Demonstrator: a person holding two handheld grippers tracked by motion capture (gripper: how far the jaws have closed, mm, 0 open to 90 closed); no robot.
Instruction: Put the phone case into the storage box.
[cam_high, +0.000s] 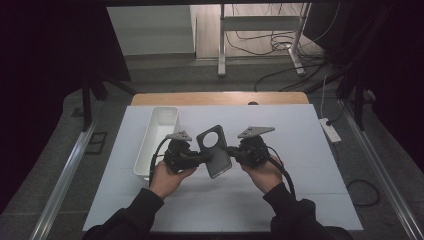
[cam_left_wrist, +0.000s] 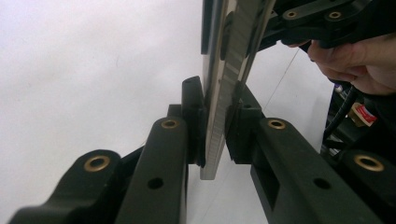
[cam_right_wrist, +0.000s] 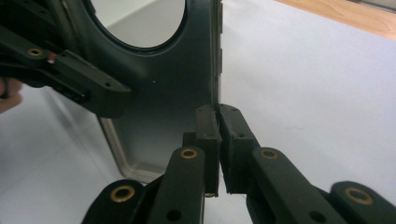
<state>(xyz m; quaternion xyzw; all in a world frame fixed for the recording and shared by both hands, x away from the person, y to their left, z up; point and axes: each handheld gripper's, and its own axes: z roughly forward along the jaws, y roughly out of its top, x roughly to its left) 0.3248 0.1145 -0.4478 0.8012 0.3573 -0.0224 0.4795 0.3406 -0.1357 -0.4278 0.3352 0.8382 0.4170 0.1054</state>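
A dark grey phone case (cam_high: 215, 151) with a large round camera hole is held tilted in the air between both grippers, above the white mat. My left gripper (cam_high: 207, 159) is shut on its left edge; in the left gripper view both pads (cam_left_wrist: 196, 116) press on the thin rim of the case (cam_left_wrist: 224, 93). My right gripper (cam_high: 231, 150) is shut on the opposite edge; in the right gripper view its jaws (cam_right_wrist: 218, 126) pinch the case's side wall (cam_right_wrist: 159, 93). The other gripper's finger (cam_right_wrist: 70, 74) clamps the far side there.
A long white bin (cam_high: 157, 137) stands on the white mat (cam_high: 280, 200) left of the hands. The wooden table edge (cam_high: 220, 98) runs along the back. A power strip (cam_high: 330, 130) lies off the table's right side, with a metal stand (cam_high: 260, 30) and cables beyond.
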